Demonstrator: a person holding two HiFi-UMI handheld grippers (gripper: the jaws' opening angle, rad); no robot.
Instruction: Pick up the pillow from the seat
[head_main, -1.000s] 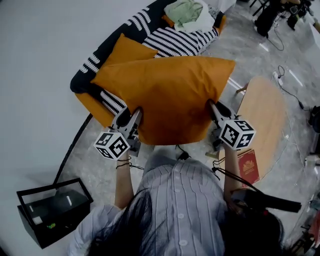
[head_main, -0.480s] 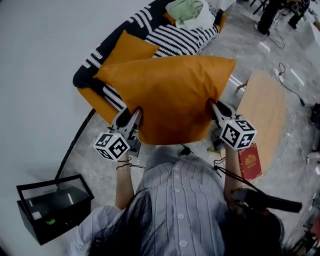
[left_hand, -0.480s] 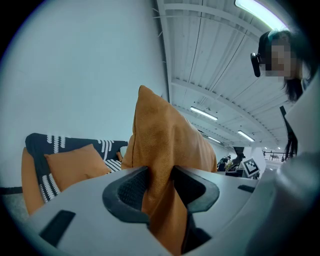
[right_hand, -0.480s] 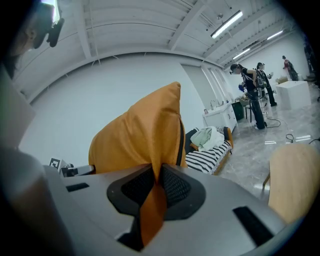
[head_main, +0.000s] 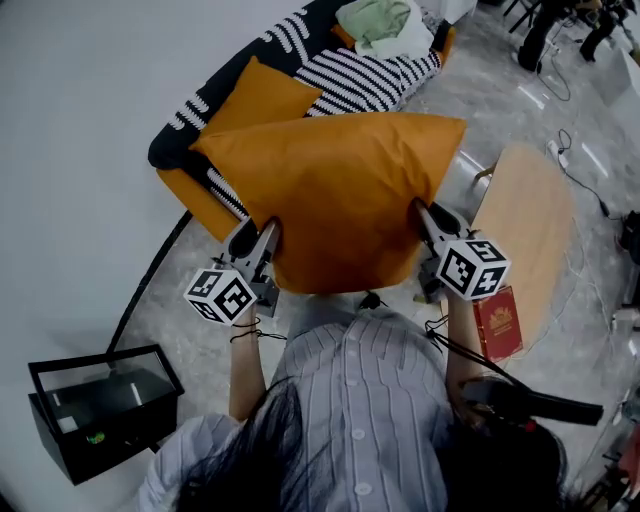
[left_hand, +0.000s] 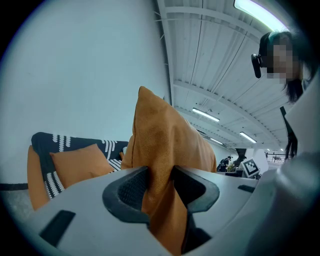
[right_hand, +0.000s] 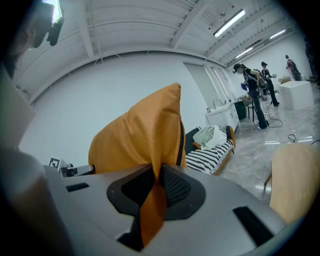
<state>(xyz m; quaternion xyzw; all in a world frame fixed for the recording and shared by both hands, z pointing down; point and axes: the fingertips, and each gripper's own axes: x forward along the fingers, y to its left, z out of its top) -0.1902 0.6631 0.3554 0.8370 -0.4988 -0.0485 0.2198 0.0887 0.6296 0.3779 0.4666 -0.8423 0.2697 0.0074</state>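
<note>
Two grippers: both are clamped on the large orange fabric pillow (head_main: 340, 200), one at each near corner.
Left gripper (head_main: 262, 235): its pads pinch a thick fold of the pillow's left corner.
Right gripper (head_main: 427, 213): its jaws are nearly together on a thin flap of the right corner.
Pillow: lifted and spread between the grippers, in front of the black-and-white striped seat (head_main: 365, 85).
Seat: a smaller orange cushion (head_main: 262, 98) and a pale green cloth (head_main: 380, 25) lie on it.
Right side: a round wooden table (head_main: 525, 220) with a red book (head_main: 498, 325) at its near edge.

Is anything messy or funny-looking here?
A pale green cloth lies crumpled at the far end of the sofa. The big orange pillow is held up in the air, pinched at two corners by the left tool and right tool.
</note>
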